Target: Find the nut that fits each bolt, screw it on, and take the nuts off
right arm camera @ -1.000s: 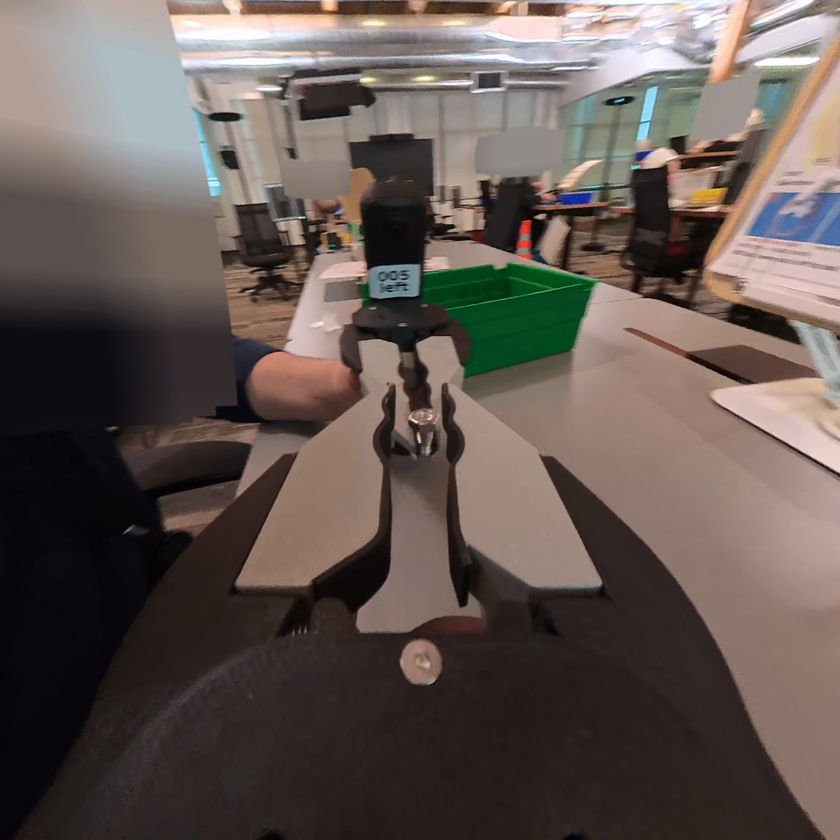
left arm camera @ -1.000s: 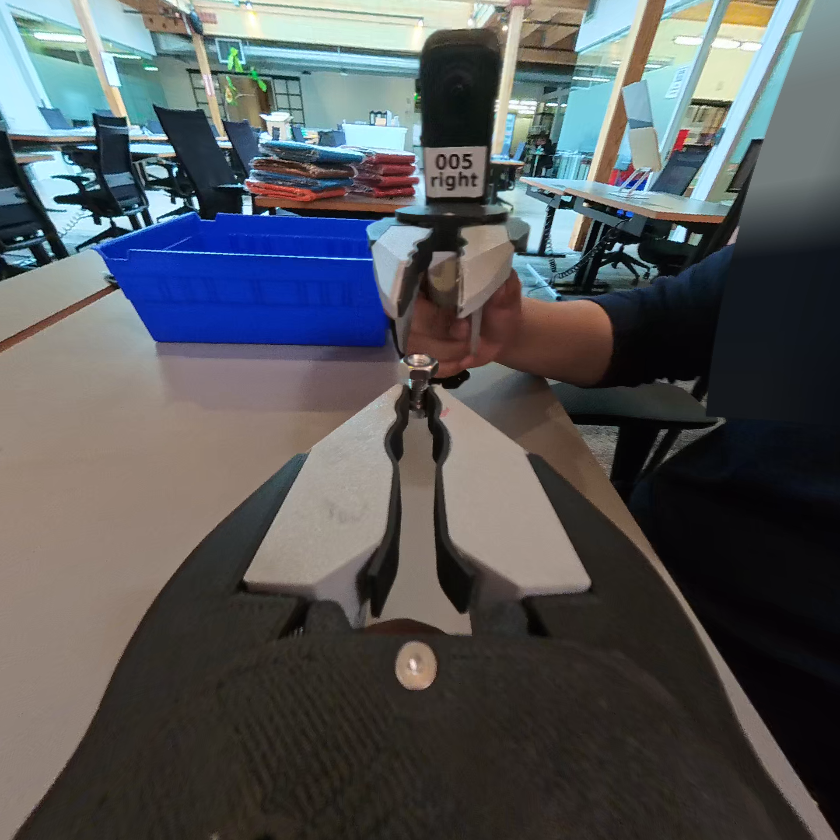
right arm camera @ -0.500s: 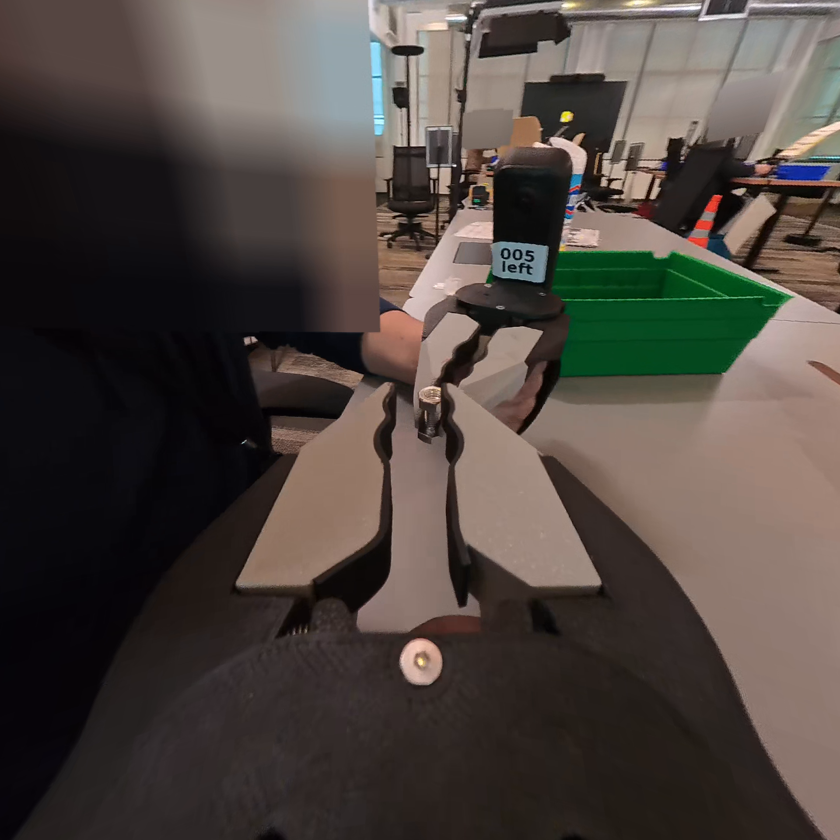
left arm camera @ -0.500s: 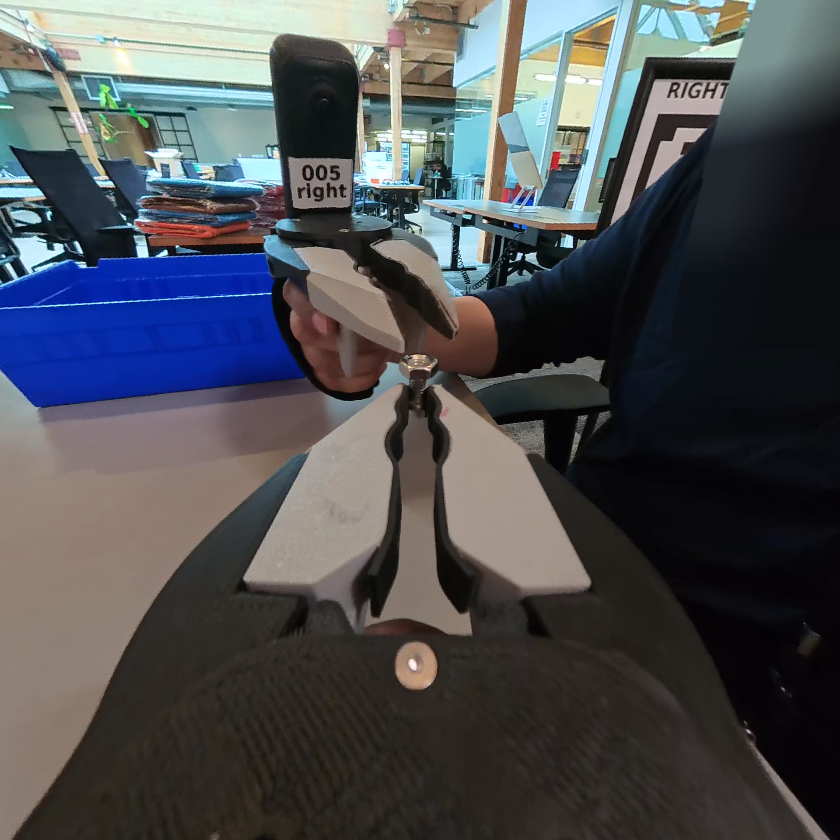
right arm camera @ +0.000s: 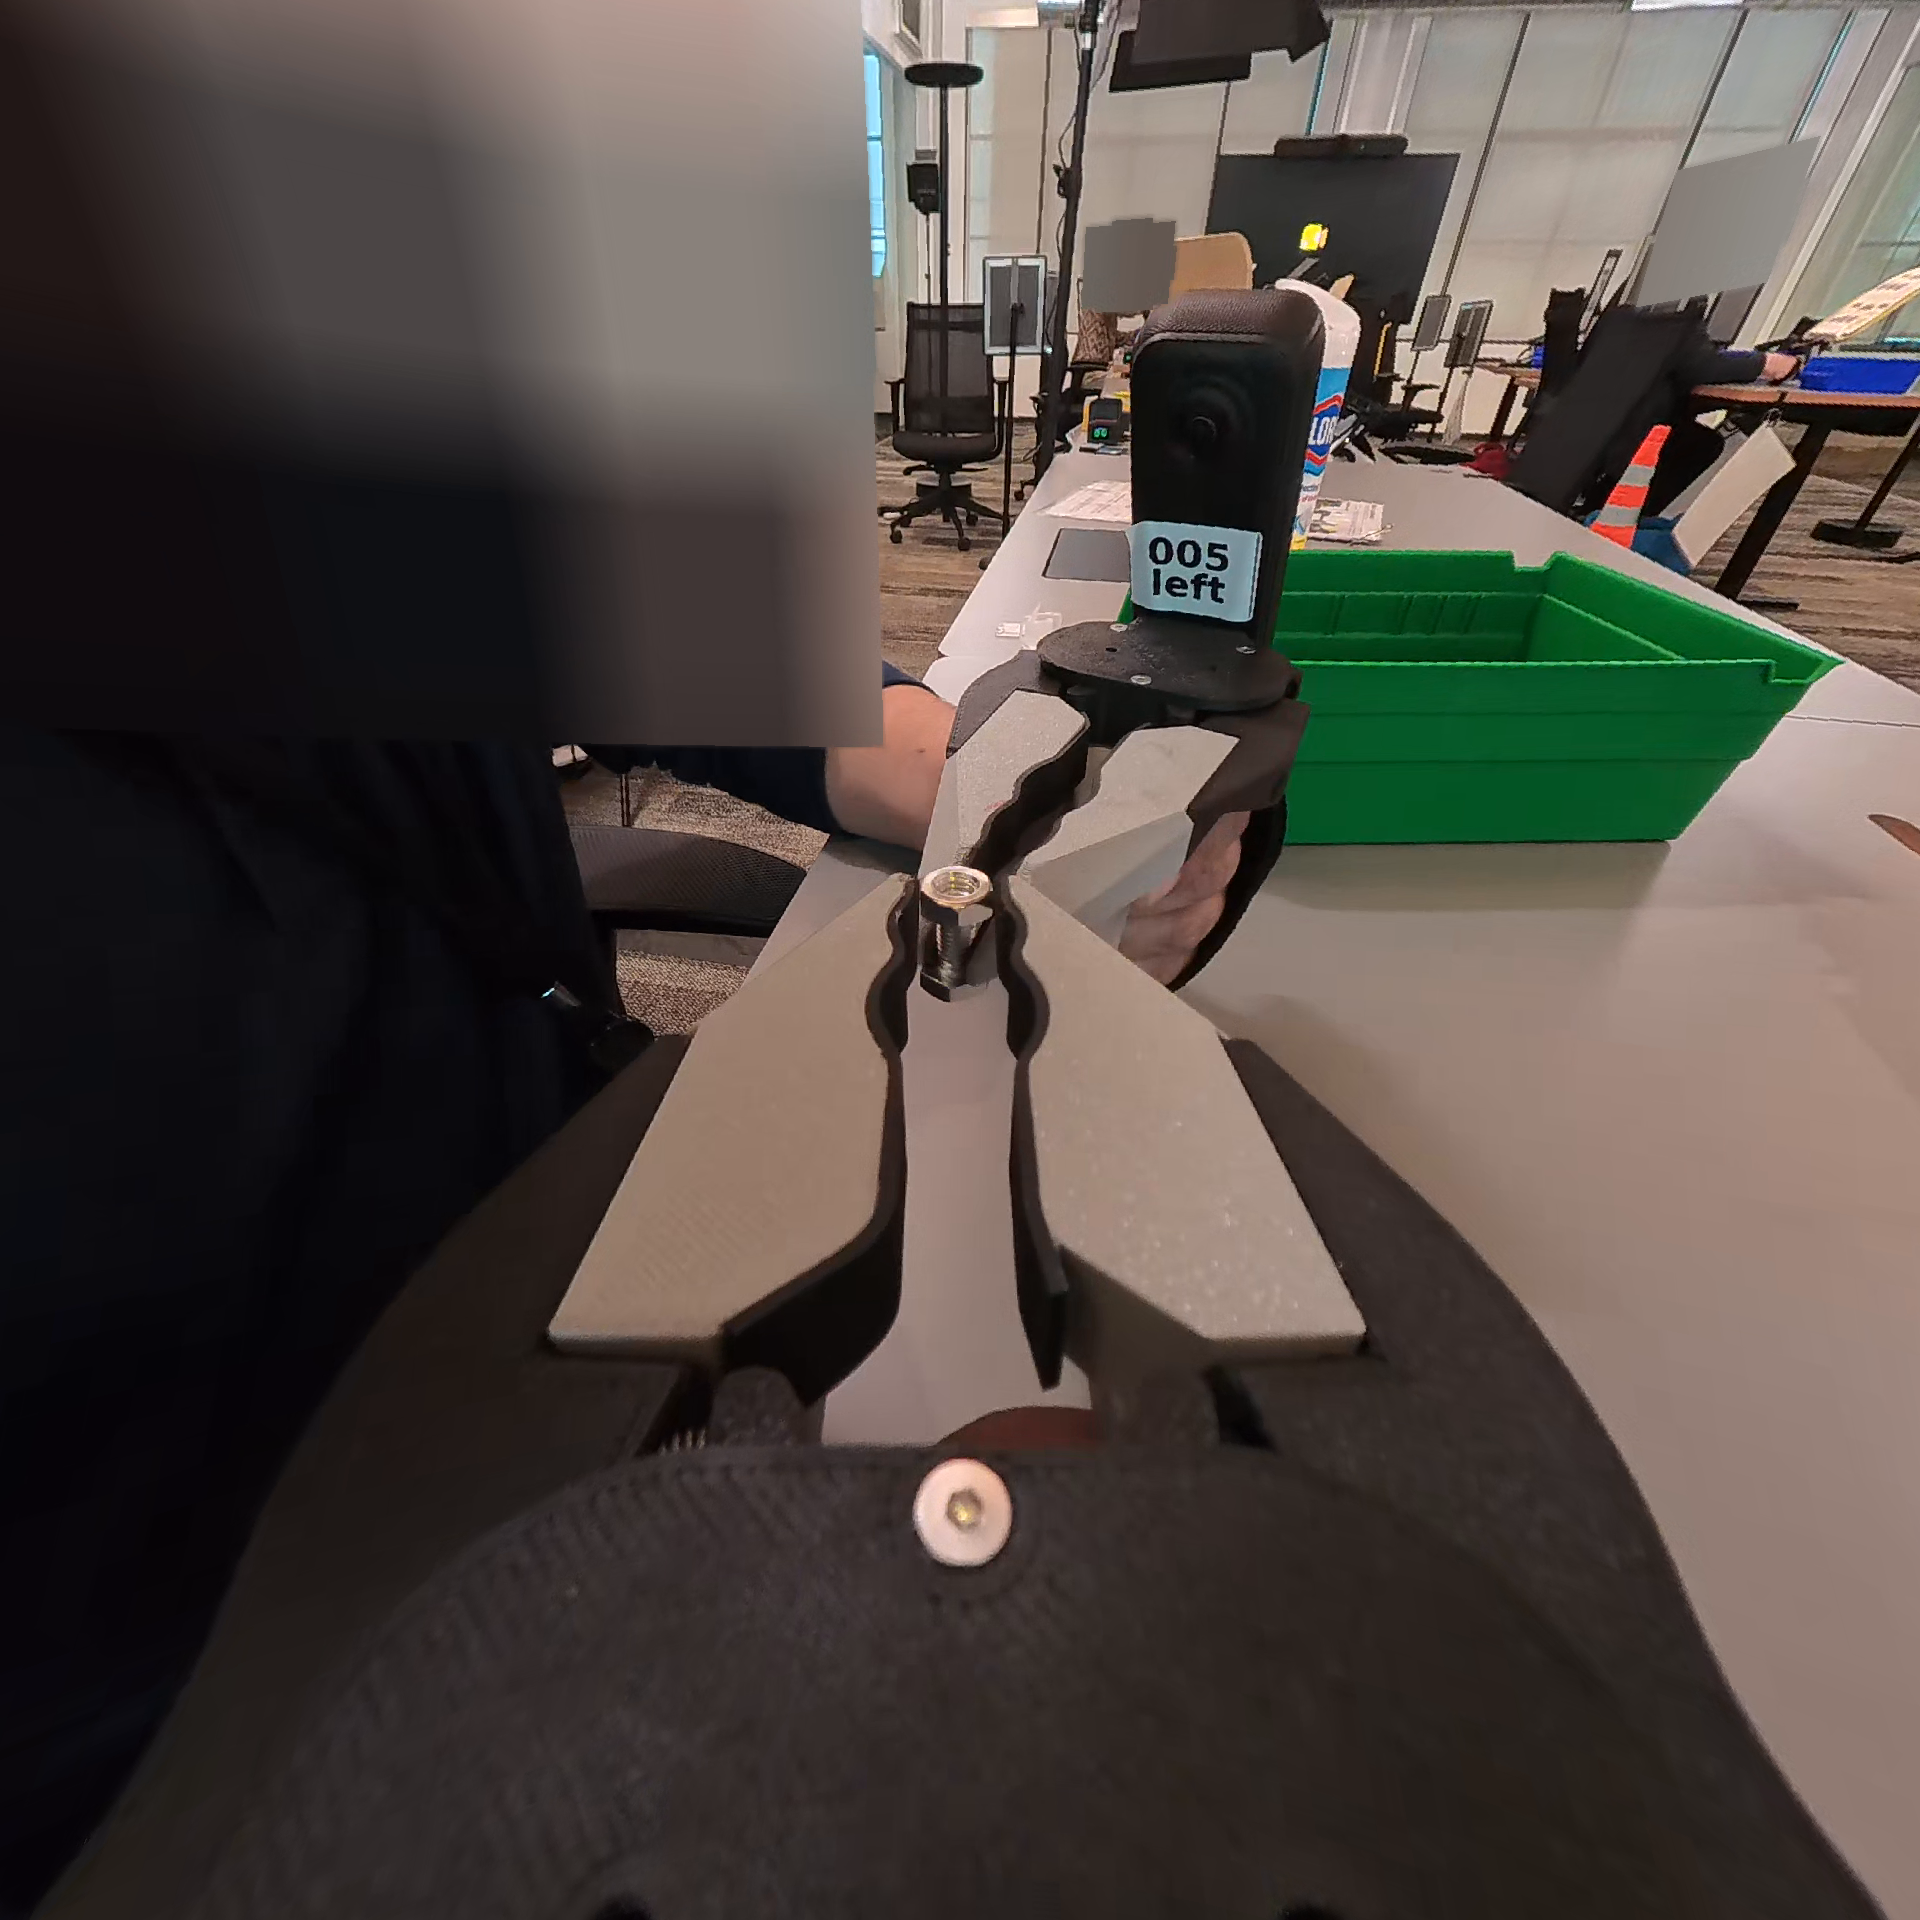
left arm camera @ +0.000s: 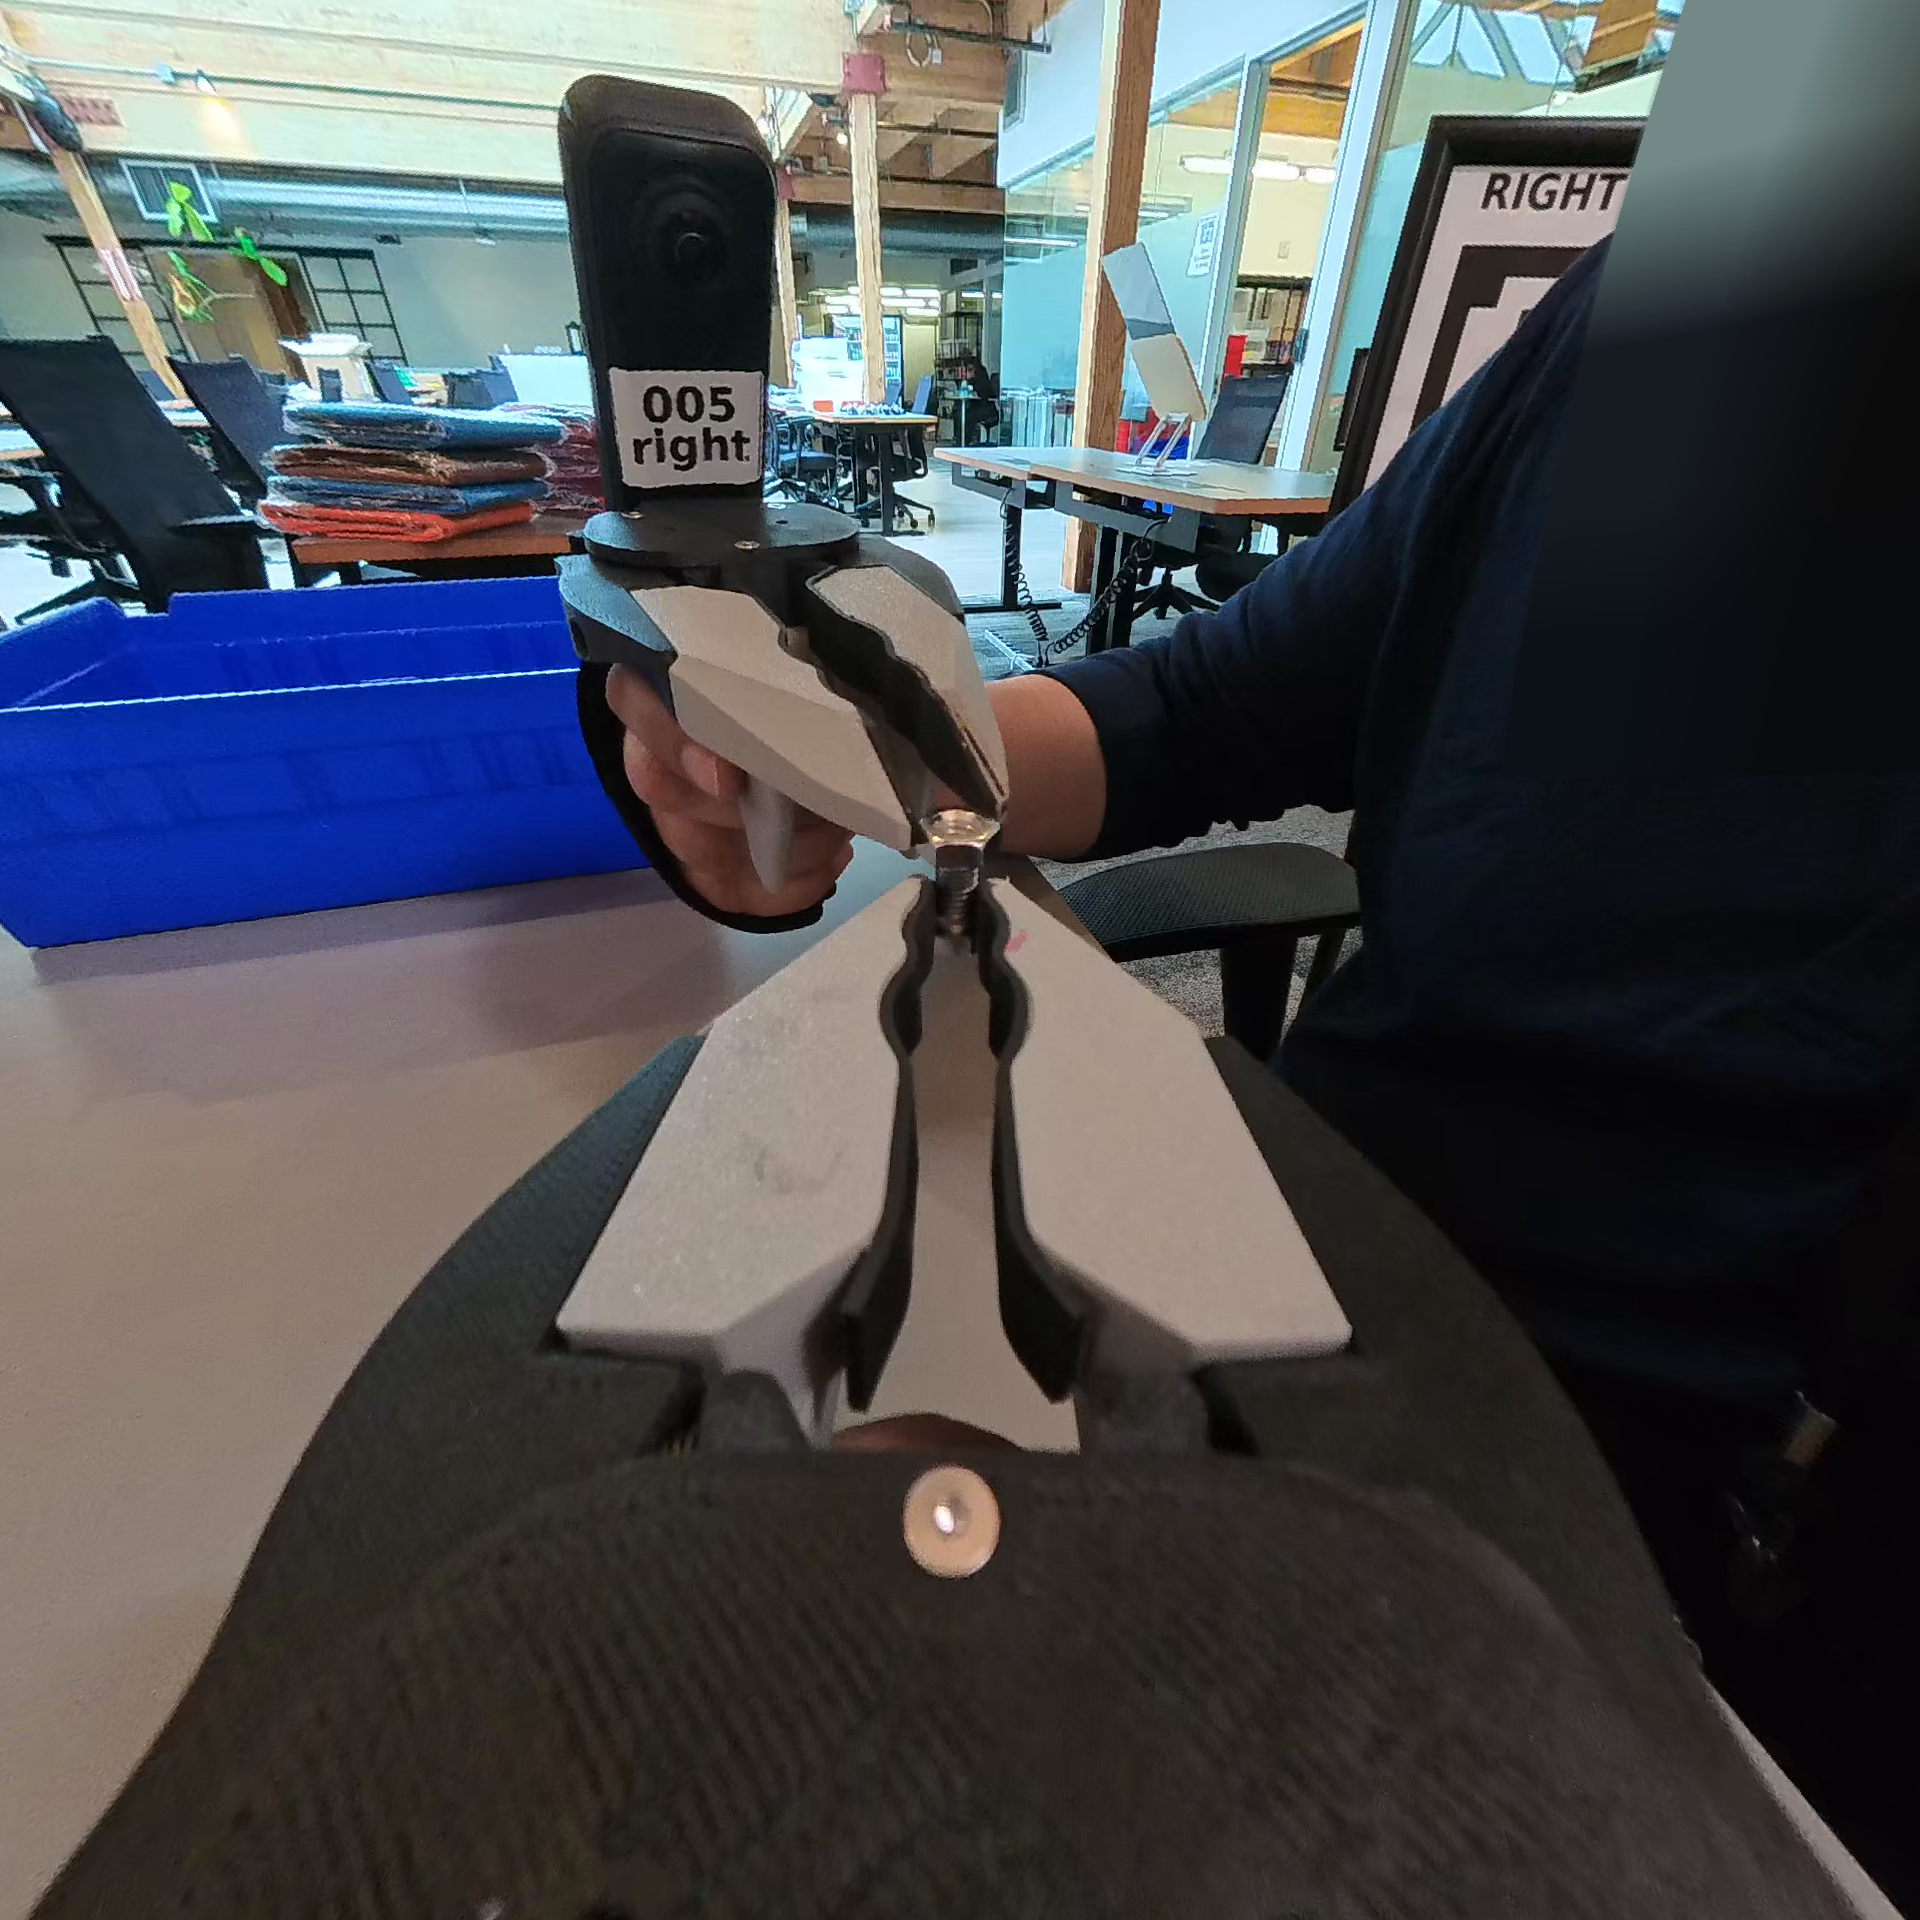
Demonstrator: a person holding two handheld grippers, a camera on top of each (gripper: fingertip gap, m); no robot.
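Observation:
My left gripper is shut on the threaded shank of a silver bolt, held upright above the grey table. A hex nut sits on the bolt's top end. My right gripper comes in from the upper left, its tips closed on that nut. In the right wrist view the right gripper holds the nut, whose threaded hole faces up, with the bolt below it. The left gripper reaches in there from the upper right.
A blue bin stands on the table behind the right gripper. A green bin stands behind the left gripper. The person's dark-sleeved body fills the right of the left wrist view. Office chairs and desks lie beyond. Less than 4 cm separates the two grippers' tips.
The right gripper has twisted around the bolt with the nut in its tips. Both views have swung toward the person. The left gripper keeps its hold on the bolt.

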